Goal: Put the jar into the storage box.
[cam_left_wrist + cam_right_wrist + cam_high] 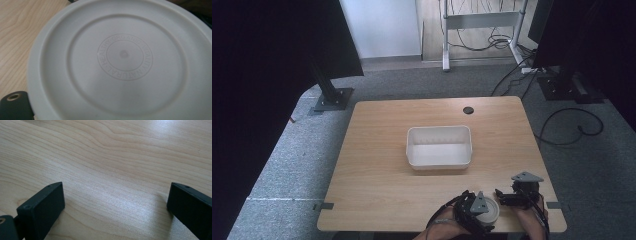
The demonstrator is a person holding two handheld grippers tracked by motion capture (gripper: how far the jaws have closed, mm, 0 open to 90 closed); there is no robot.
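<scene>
A round white container (491, 212) with a lid stands at the table's front edge, right of centre. My left gripper (473, 209) sits on it from above, jaws down its sides. In the left gripper view the lid (122, 55) is very close, with embossed ring lettering; one black jaw shows at its lower left edge and the other is hidden. My right gripper (511, 197) is just right of the container, low over bare wood. Its fingers (41, 205) stand wide apart, open, with nothing between them (115, 202).
A white rectangular bin (439, 131) with nothing in it stands at the middle of the wooden table (377, 150). A dark cable hole (468, 110) lies at the far edge. Cables and stand feet are on the grey floor beyond.
</scene>
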